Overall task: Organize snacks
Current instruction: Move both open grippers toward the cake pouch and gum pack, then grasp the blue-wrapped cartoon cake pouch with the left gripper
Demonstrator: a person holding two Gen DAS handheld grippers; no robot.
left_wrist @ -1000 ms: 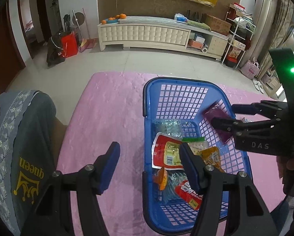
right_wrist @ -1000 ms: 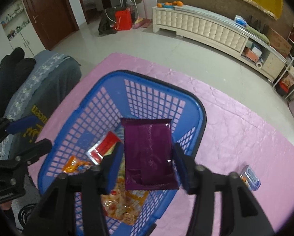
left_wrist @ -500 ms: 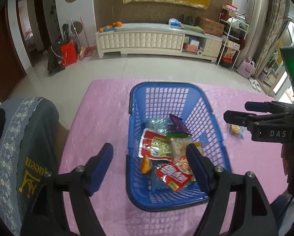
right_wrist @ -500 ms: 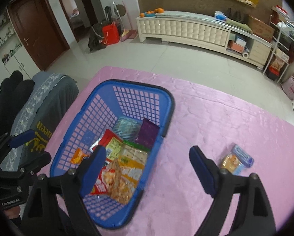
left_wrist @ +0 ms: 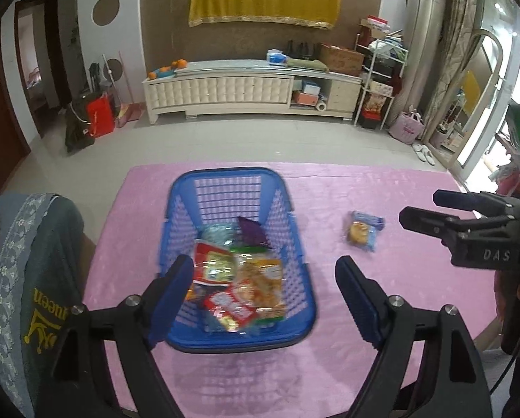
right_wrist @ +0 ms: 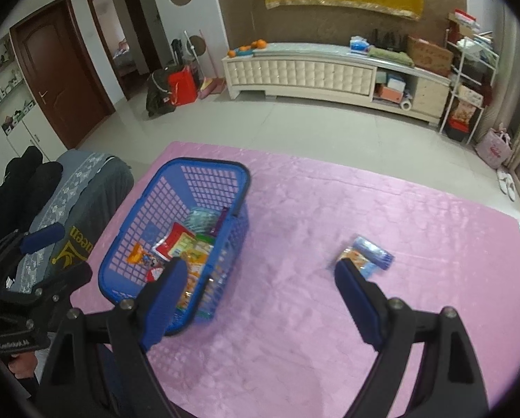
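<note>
One blue basket [left_wrist: 225, 188] full of snack packs is seen from the left wrist, with the left gripper [left_wrist: 265, 291] spread wide and holding nothing. One snack pack [right_wrist: 366, 256] is left on the pink mat [right_wrist: 329, 331] in the right wrist view. It probably must be picked up next by the right gripper [right_wrist: 256, 289], also wide and bare.
</note>
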